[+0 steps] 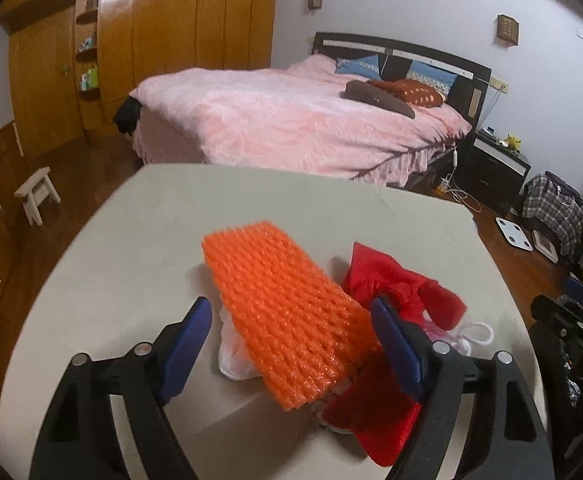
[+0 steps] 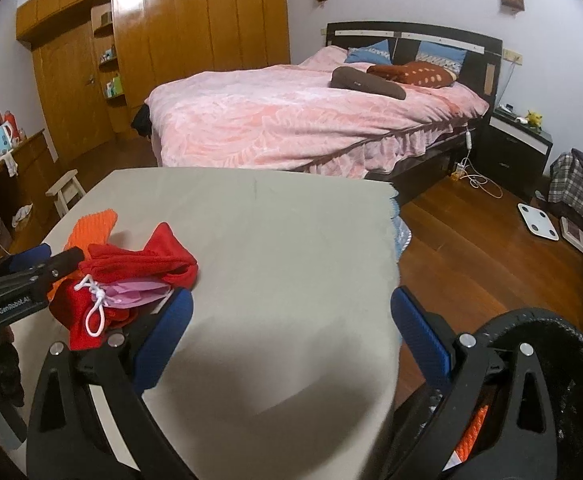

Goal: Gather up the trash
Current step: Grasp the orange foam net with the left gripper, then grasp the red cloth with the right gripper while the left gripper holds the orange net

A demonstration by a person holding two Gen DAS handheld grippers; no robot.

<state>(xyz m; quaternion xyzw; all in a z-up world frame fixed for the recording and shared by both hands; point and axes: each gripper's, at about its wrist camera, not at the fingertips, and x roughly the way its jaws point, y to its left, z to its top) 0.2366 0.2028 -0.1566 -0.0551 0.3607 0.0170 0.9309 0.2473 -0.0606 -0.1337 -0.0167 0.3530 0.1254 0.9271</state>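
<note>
Your left gripper (image 1: pixel 291 344) has its jaws spread wide around the near end of the orange foam net (image 1: pixel 287 316), so I judge you are at the pick-up step and the next move is to close on it and lift. Your right gripper (image 2: pixel 291 332) also gapes wide, holding nothing, over bare table (image 2: pixel 275 240), with the black bin (image 2: pixel 551 380) just beside its right finger. Farther left, the red cloth bag (image 2: pixel 131 272) and pink wrapper (image 2: pixel 139 292) lie heaped beside the net.

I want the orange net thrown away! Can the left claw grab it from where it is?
Probably yes. The left claw is open, and the orange foam net lies right between its fingers, on top of the pile, with nothing covering it.
</note>
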